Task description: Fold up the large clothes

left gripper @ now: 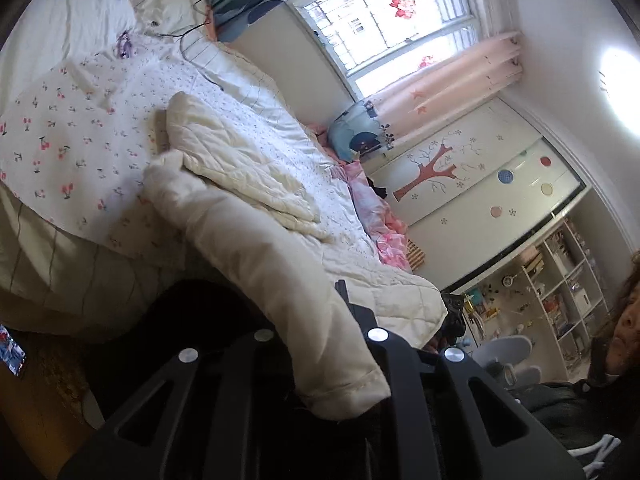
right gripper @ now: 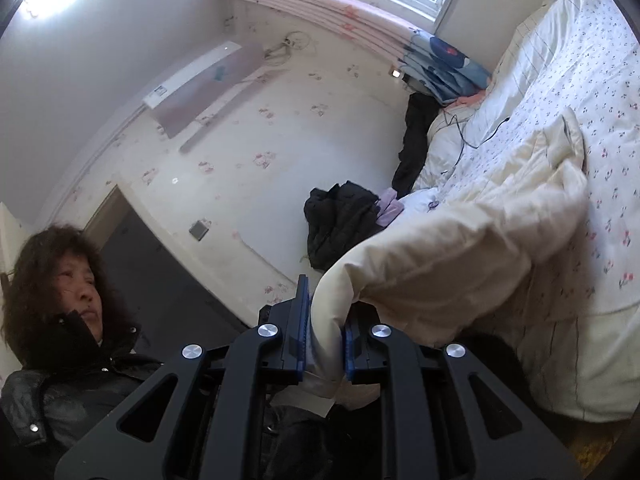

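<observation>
2 hand-held grippers each clamp an edge of a cream quilted coat (right gripper: 460,248): right gripper (right gripper: 326,344) and left gripper (left gripper: 340,364). The coat trails onto a cherry-print bed (left gripper: 60,132).

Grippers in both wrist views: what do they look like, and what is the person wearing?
Both the left gripper and right gripper are matte black linkages with triangular cut-outs and round silver bolt heads. The right one's fingers carry ribbed blue pads. No cables show. The person's jacket is black, shiny, with silver snaps.
</observation>
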The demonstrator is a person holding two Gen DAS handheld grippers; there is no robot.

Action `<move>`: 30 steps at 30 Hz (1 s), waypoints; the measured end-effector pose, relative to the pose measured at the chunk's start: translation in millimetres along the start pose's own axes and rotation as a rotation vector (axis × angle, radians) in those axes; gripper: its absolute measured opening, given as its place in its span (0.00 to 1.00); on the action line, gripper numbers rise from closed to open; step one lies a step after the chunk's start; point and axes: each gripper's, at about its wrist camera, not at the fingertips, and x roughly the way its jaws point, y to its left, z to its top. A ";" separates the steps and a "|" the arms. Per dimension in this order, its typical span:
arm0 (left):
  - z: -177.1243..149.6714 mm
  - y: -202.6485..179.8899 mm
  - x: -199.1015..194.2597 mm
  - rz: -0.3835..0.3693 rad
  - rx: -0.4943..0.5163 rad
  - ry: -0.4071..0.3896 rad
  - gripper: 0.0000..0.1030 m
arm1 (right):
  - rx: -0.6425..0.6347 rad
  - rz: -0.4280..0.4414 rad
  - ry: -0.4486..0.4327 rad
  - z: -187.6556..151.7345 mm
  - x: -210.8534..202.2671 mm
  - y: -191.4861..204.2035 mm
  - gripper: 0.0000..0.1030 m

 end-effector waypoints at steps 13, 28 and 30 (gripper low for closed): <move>80.6 24.1 22.6 -0.086 -0.076 -0.138 0.14 | 0.050 0.016 -0.127 91.4 30.7 -61.4 0.13; 262.8 113.5 220.4 0.414 -0.019 -0.228 0.15 | 0.332 -0.509 -0.245 231.6 146.5 -285.7 0.13; 256.7 135.1 259.4 0.552 0.020 -0.185 0.17 | 0.363 -0.639 -0.215 222.8 158.8 -326.7 0.12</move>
